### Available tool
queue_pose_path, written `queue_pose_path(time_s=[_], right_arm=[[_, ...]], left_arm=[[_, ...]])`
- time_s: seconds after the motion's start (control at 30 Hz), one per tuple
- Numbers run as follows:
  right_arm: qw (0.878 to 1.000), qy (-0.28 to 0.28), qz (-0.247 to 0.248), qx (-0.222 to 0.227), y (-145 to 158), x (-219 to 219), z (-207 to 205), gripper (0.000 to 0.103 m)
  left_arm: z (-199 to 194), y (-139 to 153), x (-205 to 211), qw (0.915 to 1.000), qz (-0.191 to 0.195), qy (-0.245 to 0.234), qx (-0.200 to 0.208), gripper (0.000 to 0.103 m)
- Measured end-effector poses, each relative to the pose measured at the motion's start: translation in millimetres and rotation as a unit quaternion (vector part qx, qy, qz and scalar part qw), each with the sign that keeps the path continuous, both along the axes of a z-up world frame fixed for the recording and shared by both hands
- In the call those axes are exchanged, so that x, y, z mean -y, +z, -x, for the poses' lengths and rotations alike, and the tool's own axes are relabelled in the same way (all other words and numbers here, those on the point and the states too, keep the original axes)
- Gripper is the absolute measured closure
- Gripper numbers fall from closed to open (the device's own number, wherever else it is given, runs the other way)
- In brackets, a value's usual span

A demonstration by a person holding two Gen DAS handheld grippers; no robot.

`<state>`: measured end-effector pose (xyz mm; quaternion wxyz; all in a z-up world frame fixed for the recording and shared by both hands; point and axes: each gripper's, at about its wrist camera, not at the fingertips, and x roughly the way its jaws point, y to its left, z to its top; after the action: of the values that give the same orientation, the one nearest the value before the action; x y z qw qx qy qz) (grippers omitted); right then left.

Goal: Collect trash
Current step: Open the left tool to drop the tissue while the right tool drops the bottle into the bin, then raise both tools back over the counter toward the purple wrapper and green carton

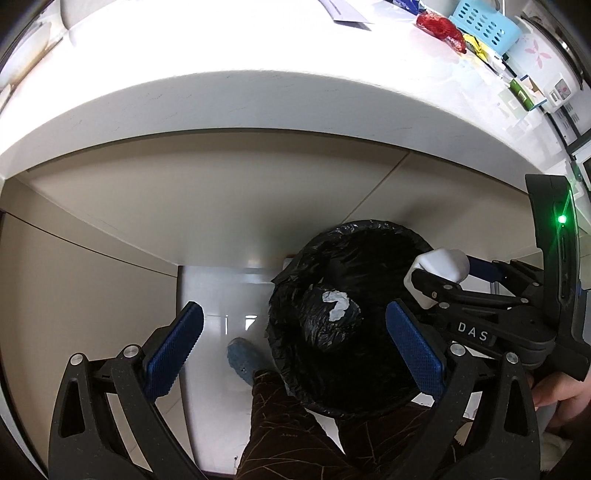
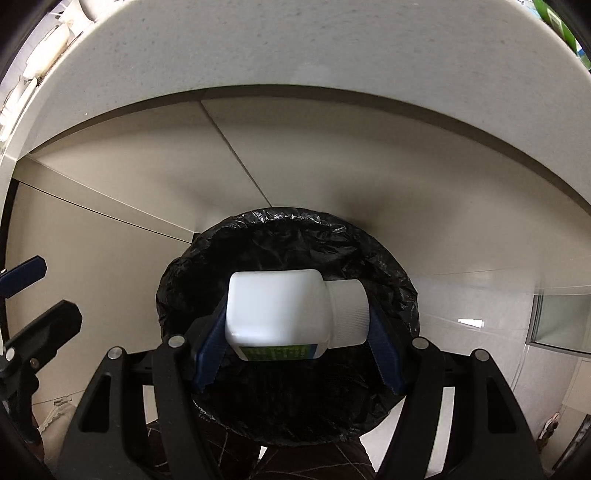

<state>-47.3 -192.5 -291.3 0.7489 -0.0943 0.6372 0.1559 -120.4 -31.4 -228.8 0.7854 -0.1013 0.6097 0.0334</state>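
Two ribbed blue pads of right gripper point(image 2: 295, 328) clamp smooth white bottle point(image 2: 284, 314) over crinkly black-lined bin point(image 2: 288, 236); left gripper point(image 1: 291, 343) gapes empty

We counted two grippers: the left gripper point(image 1: 293, 345), its two blue pads spread wide with nothing between them, and the right gripper point(image 2: 297, 341), its two pads closed on one white bottle point(image 2: 280, 314). There was one bin point(image 2: 388, 258), lined with one black bag, and one pale crumpled scrap point(image 1: 337, 304) lay inside it. On the one white counter point(image 1: 258, 48) we counted one red wrapper point(image 1: 441, 26), one light blue basket point(image 1: 484, 22) and one yellow packet point(image 1: 476, 44); the small boxes beyond were too small to count.
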Motion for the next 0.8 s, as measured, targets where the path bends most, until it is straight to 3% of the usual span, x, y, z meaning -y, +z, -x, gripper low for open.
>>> queue_pose_path(time_s=[0.07,0.3,0.4,0.8], right_arm=[[1.000,-0.003,0.001,0.005,-2,0,-2,0.037],[1.000,-0.009,0.000,0.028,14,8,-7,0.014],[0.999,-0.014,-0.005,0.044,33,17,-8,0.008],[0.993,-0.047,-0.018,0.105,125,50,-10,0.008]], left_arm=[[0,-1,0,1.0000,-0.001,0.000,-0.001,0.006],[-4,-2,7,1.0000,-0.002,-0.009,0.002,0.006],[-5,5,11,0.9999,-0.003,-0.014,0.006,0.006],[-13,72,26,0.9989,0.012,-0.026,0.038,0.006]])
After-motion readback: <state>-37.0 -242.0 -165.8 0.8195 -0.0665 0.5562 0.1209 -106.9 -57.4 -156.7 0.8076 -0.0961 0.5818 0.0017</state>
